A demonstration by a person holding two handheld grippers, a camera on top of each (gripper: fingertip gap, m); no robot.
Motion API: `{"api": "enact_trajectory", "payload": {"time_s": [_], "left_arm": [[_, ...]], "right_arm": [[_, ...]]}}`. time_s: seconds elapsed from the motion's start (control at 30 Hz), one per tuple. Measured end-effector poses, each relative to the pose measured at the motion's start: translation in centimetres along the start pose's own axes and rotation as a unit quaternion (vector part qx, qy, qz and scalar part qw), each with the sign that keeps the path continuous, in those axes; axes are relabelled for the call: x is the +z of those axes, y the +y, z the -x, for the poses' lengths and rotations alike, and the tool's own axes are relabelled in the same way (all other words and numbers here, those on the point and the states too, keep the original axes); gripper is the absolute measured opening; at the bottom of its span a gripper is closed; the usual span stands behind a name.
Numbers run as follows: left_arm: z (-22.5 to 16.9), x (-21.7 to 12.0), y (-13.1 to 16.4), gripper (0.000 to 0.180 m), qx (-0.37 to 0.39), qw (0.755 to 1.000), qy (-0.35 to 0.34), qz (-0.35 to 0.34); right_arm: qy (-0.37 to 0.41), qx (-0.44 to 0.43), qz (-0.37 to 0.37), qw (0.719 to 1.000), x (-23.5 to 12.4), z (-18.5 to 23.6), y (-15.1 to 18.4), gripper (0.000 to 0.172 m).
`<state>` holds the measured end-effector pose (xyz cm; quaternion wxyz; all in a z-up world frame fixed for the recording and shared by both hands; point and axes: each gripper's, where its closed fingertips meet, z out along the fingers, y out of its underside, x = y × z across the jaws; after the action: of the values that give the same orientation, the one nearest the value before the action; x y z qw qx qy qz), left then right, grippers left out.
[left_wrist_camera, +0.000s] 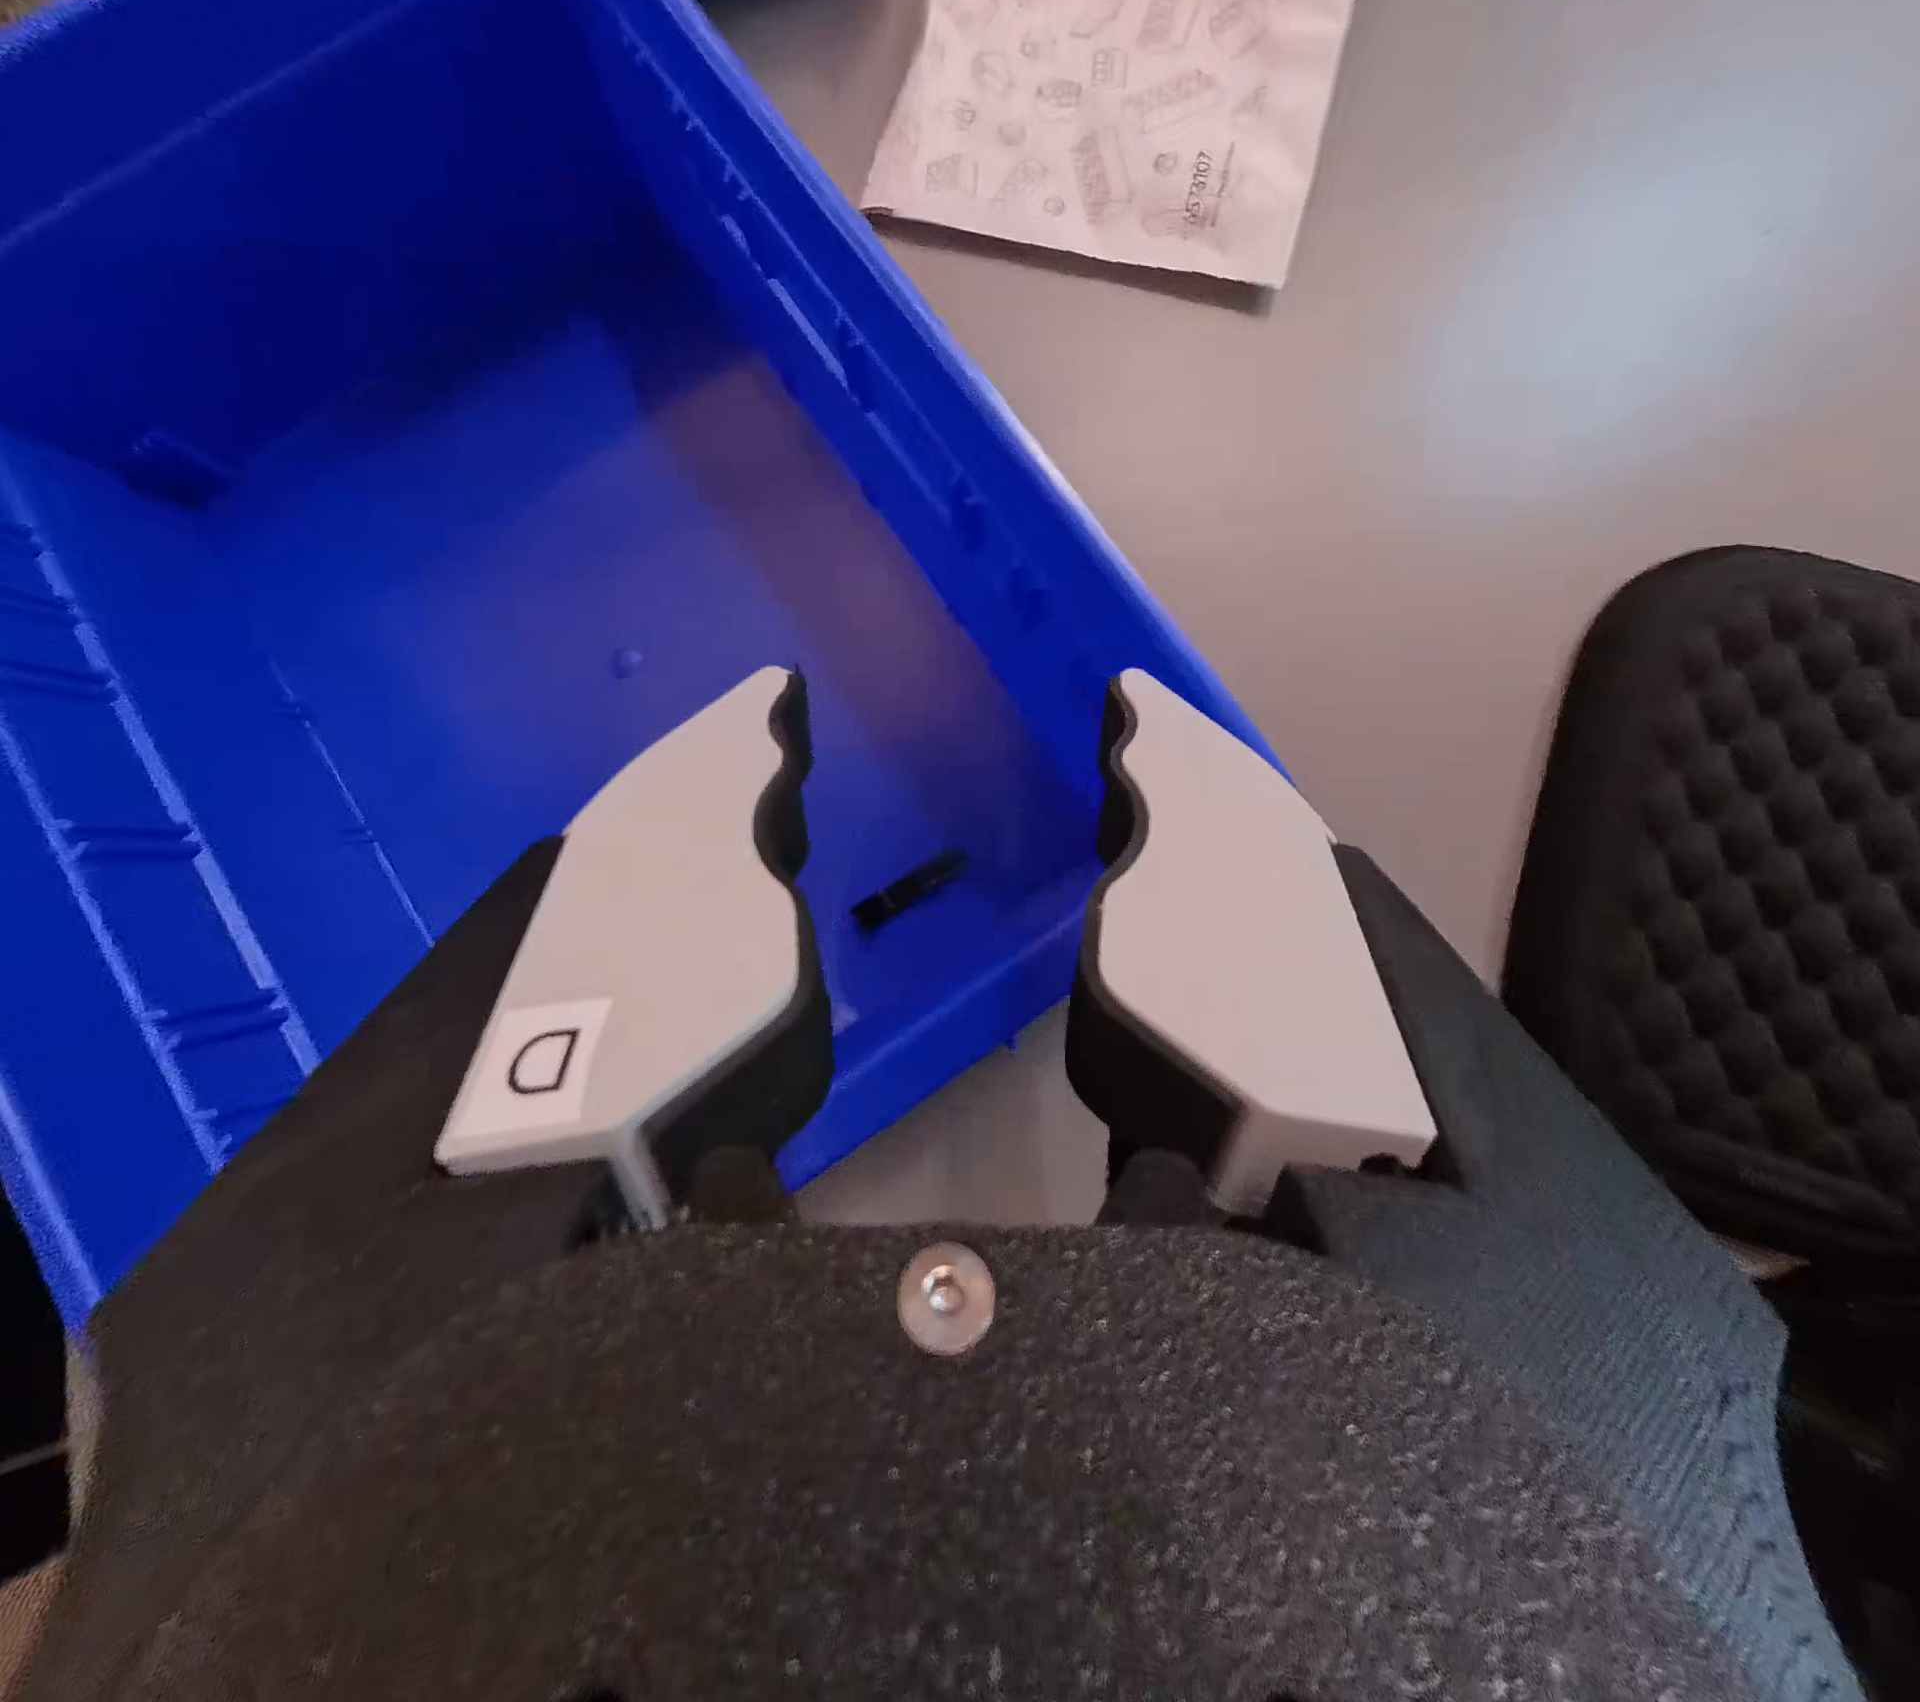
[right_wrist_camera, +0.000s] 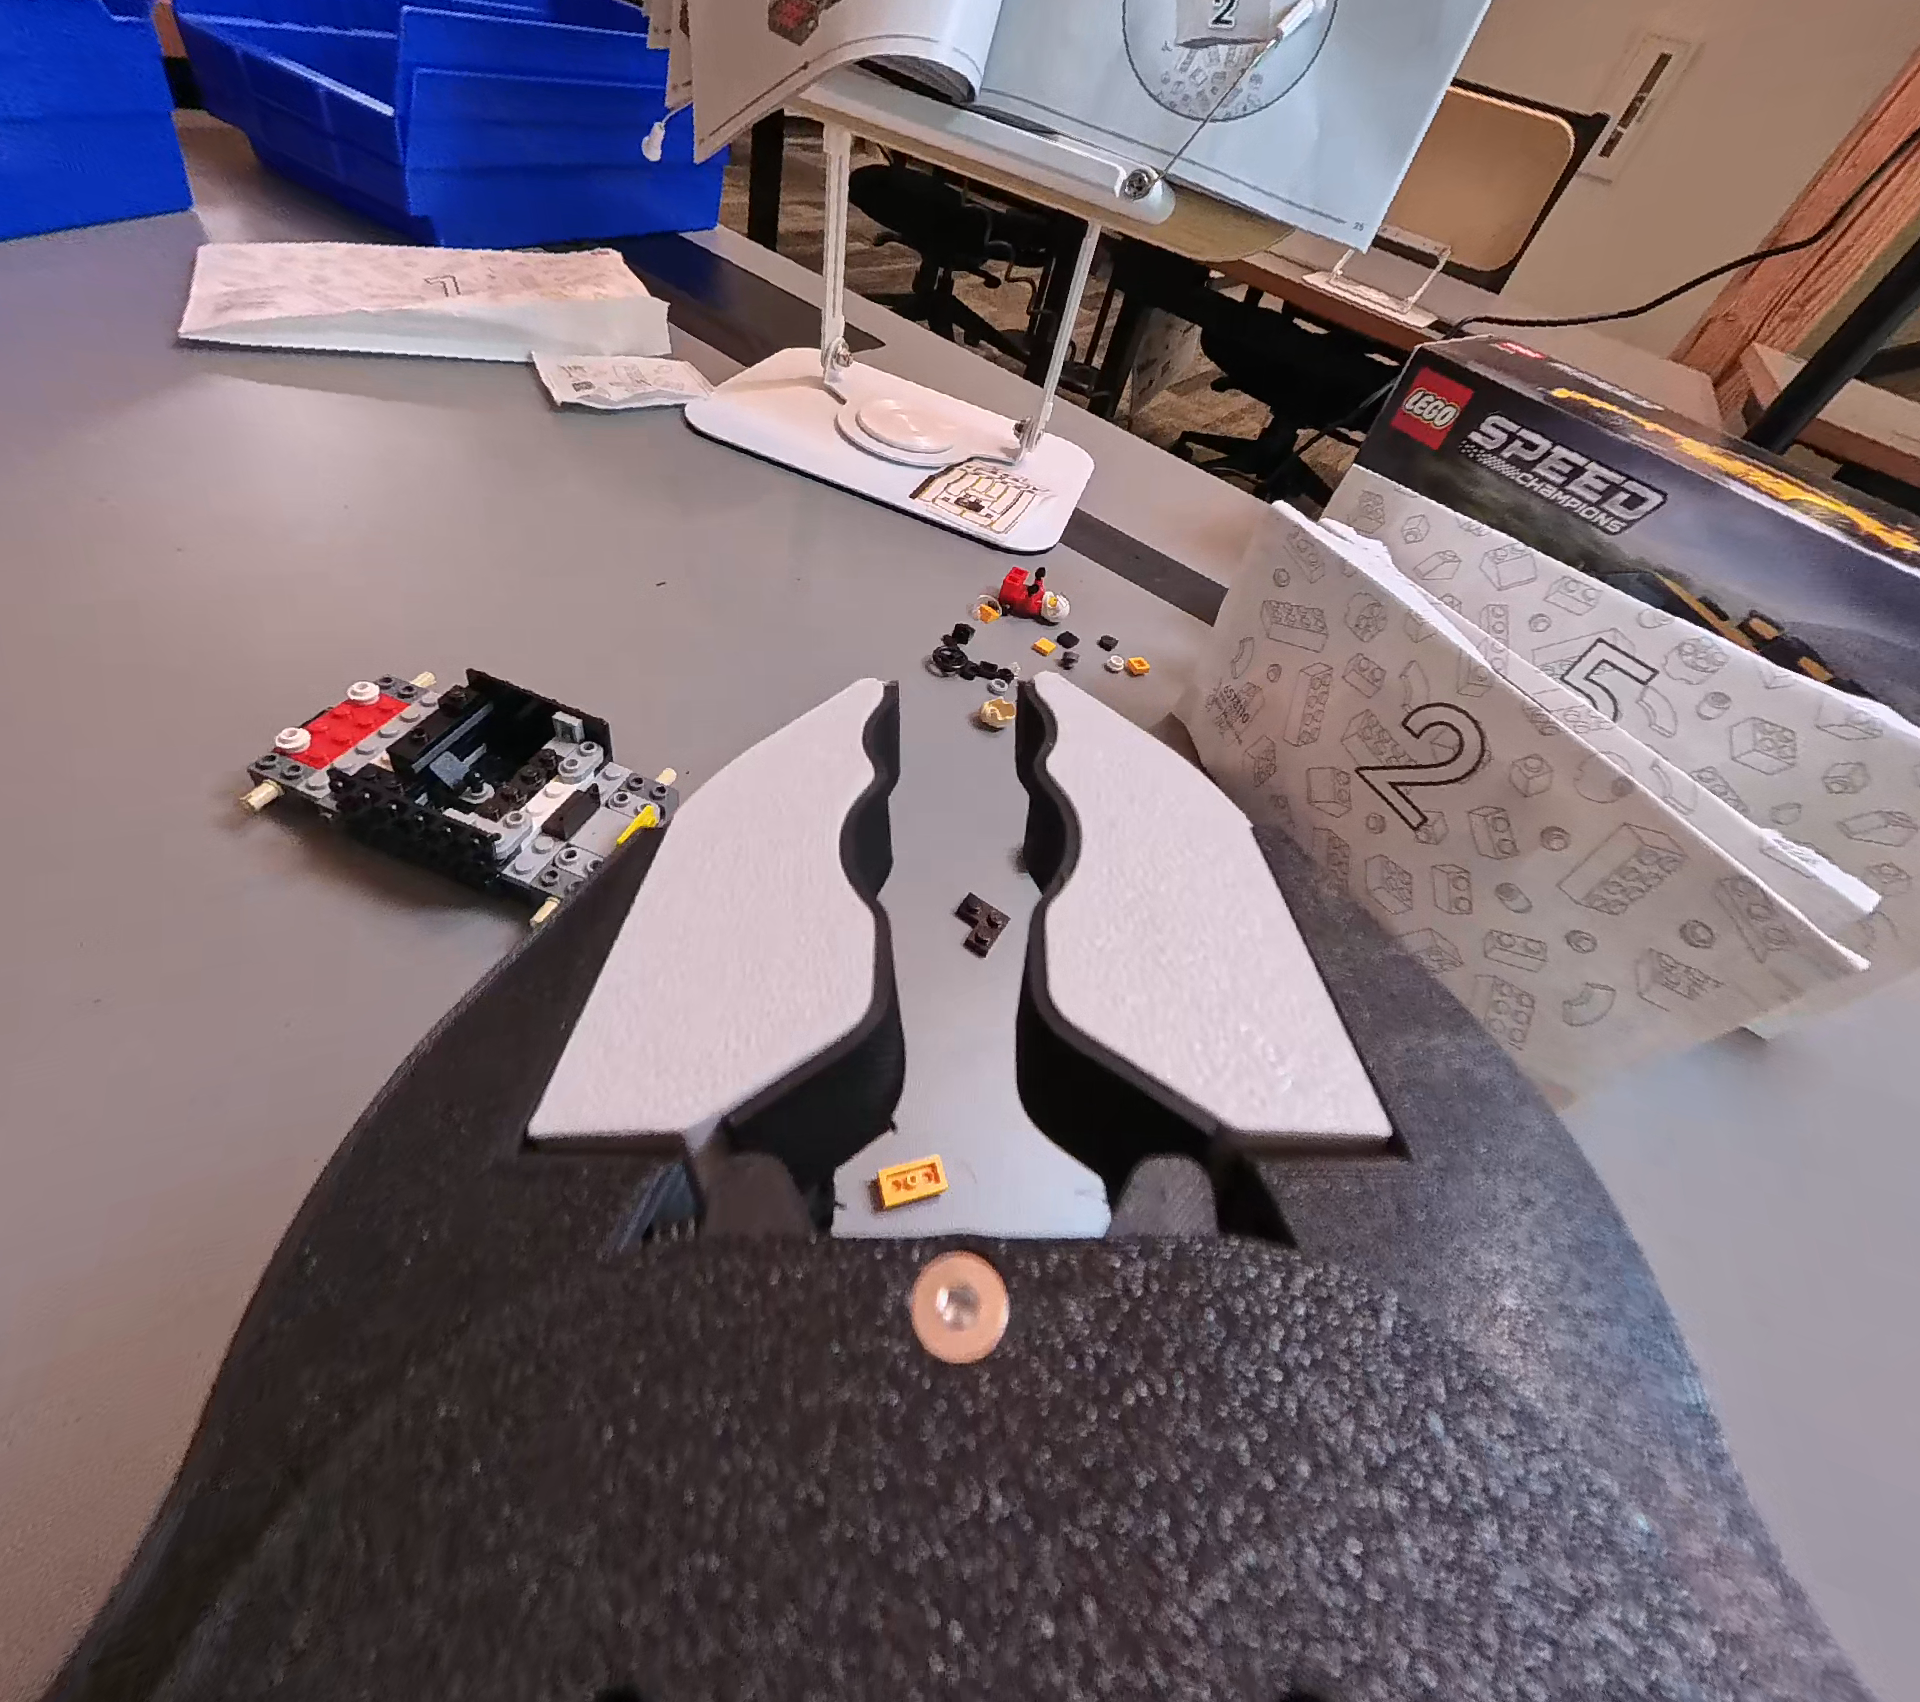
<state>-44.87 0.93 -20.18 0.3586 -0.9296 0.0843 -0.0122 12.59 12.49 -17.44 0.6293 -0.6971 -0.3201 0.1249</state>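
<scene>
My left gripper (left_wrist_camera: 951, 686) is open and empty, held over a blue bin (left_wrist_camera: 312, 198). A small black piece (left_wrist_camera: 909, 889) is seen low in the bin between my fingers, touching neither pad. My right gripper (right_wrist_camera: 958, 684) is open and holds nothing, low over the grey table (right_wrist_camera: 520, 530). A small black plate (right_wrist_camera: 982, 920) and a yellow tile (right_wrist_camera: 912, 1179) lie on the table between its fingers, untouched. A cream piece (right_wrist_camera: 1000, 710) lies just past its right fingertip (right_wrist_camera: 1049, 696). A part-built black, grey and red brick car (right_wrist_camera: 447, 779) sits to the left.
Several loose small pieces (right_wrist_camera: 1039, 644) lie ahead of the right gripper. Printed paper bags (right_wrist_camera: 1507, 821) and a set box (right_wrist_camera: 1642, 489) stand at the right. A booklet stand (right_wrist_camera: 894, 426), more blue bins (right_wrist_camera: 447, 94) and a flat paper bag (left_wrist_camera: 1132, 42) lie beyond. A black chair (left_wrist_camera: 1745, 873) is at the table's edge. Tip to tip, the grippers are about 60 centimetres apart.
</scene>
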Motion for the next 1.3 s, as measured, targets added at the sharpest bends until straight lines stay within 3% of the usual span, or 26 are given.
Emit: {"api": "enact_trajectory", "payload": {"time_s": [0.1,0.23,0.33,0.63,0.8,0.9,0.97,1.17,1.3], "left_arm": [[-2.4,-1.1,0.4,0.048,0.025,0.996,0.080,-0.010],[-5.5,-0.3,3.3,0.043,0.096,0.983,0.146,0.051],[-6.4,1.6,2.9,0.019,0.134,0.981,0.131,0.054],[-10.0,7.4,-3.8,0.018,0.170,0.983,0.062,-0.012],[-10.2,7.3,-5.8,0.022,0.135,0.989,0.033,-0.046],[-10.1,5.1,-8.0,0.029,0.124,0.985,-0.012,-0.120],[-11.5,3.5,-10.3,0.029,0.127,0.973,-0.007,-0.194],[-19.2,1.2,-16.0,0.018,0.109,0.919,0.128,-0.357],[-22.3,1.4,-19.2,0.007,0.114,0.893,0.162,-0.403]], "right_arm": [[0.002,-0.004,-0.003,1.000,-0.1,-0.1,-0.1,0.021],[0.002,-0.002,-0.004,1.000,0.0,-0.1,-0.2,0.021],[0.006,-0.004,-0.006,1.000,-0.1,-0.2,-0.3,0.021],[0.019,-0.002,-0.009,1.000,-0.5,-0.9,-0.2,0.021],[0.033,-0.004,-0.006,0.999,-0.7,-1.6,0.0,0.021],[0.041,0.003,-0.007,0.999,-0.8,-2.0,0.2,0.021],[0.050,0.006,-0.009,0.999,-0.9,-2.3,0.1,0.021],[0.071,0.015,-0.024,0.997,-1.3,-3.0,-0.3,0.022],[0.072,0.016,-0.031,0.997,-1.4,-2.9,-0.5,0.025]]}}
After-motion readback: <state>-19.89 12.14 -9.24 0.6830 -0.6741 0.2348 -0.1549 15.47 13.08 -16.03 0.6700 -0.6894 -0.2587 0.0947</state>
